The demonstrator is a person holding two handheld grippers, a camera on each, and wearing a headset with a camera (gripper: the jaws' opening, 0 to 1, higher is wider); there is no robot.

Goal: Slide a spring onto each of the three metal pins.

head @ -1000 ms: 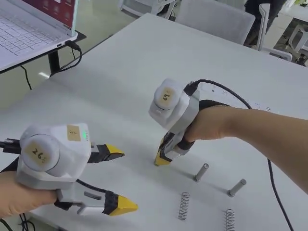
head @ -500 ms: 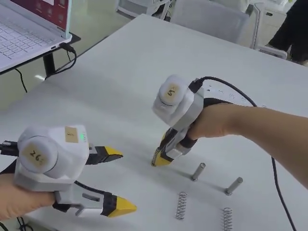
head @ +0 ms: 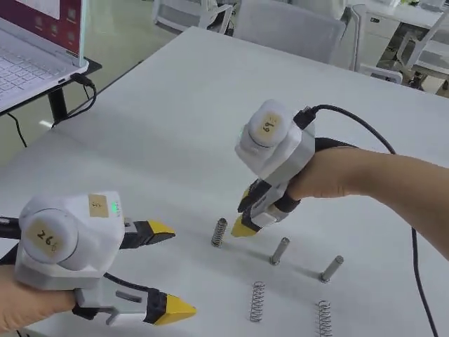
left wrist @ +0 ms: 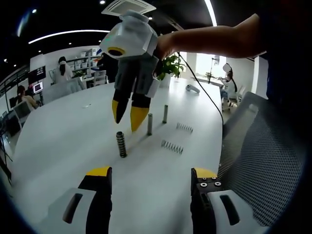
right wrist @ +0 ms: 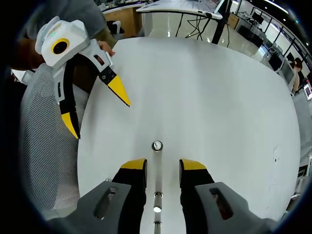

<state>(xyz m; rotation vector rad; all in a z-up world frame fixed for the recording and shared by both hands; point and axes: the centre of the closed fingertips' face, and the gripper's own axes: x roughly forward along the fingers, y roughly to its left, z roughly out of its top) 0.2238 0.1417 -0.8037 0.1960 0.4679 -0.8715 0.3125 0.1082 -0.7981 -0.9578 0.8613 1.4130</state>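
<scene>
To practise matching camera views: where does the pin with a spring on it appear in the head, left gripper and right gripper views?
Head view: sprung pin below centre, just left of the right gripper's yellow tips.
Left gripper view: sprung pin left of centre, under those tips.
Right gripper view: sprung pin at centre, end-on, a small circle above the jaws.
Shared landmark: the right gripper's yellow tips.

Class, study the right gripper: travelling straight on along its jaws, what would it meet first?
Probably the white tabletop, right beside the upright metal pin with a coiled spring on it. The right gripper points steeply down with that pin just ahead of its open jaws; depth is unclear.
</scene>
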